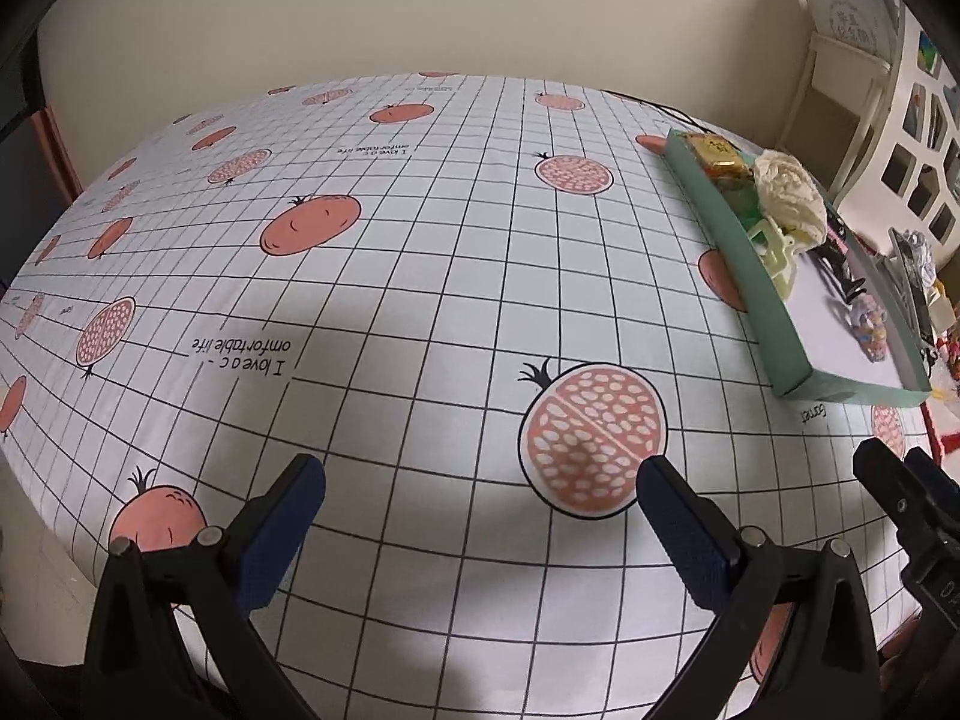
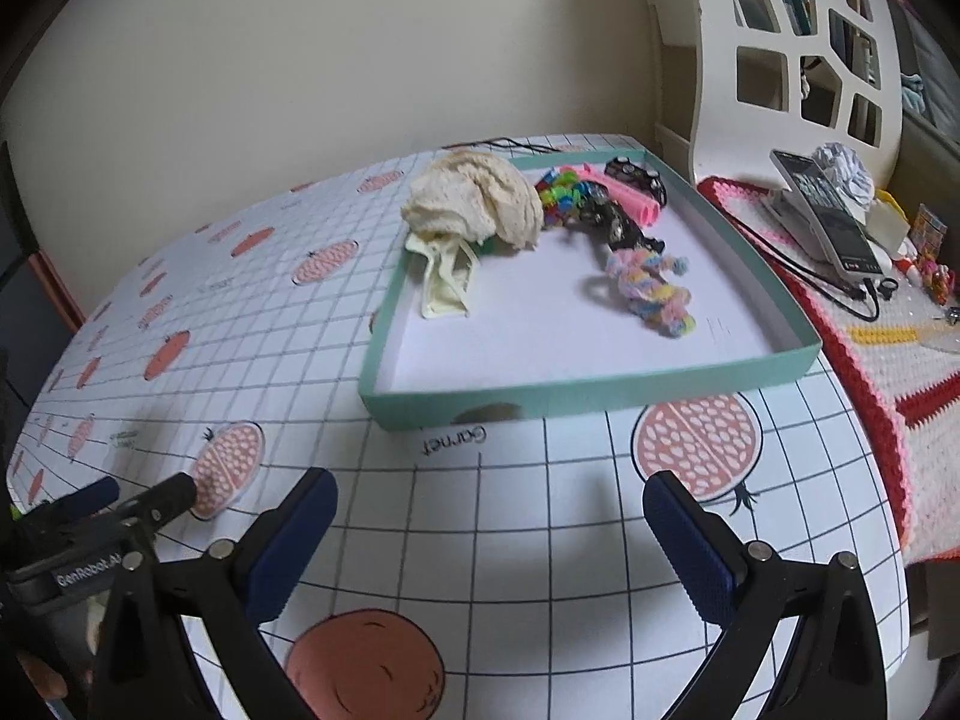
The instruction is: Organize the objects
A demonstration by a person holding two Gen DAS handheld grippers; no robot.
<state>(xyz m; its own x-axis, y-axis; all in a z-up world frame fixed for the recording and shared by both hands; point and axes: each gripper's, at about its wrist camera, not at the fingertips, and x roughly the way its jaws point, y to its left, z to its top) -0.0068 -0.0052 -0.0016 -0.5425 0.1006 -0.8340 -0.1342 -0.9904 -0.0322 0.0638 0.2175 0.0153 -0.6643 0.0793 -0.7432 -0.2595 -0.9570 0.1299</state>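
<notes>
Home room, fruit-print tablecloth, crocheted mat, white cut-out shelf

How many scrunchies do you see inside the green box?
2. A large cream scrunchie lies at the far left corner of the green box. A pastel rainbow scrunchie lies near the middle. More could be hidden under the pile.

1. White tablecloth with a black grid and salmon-pink pomegranate prints.
2. Mint-green shallow cardboard tray, white inside.
3. Cream knitted scrunchie.
4. Pastel rainbow fuzzy hair tie.
</notes>
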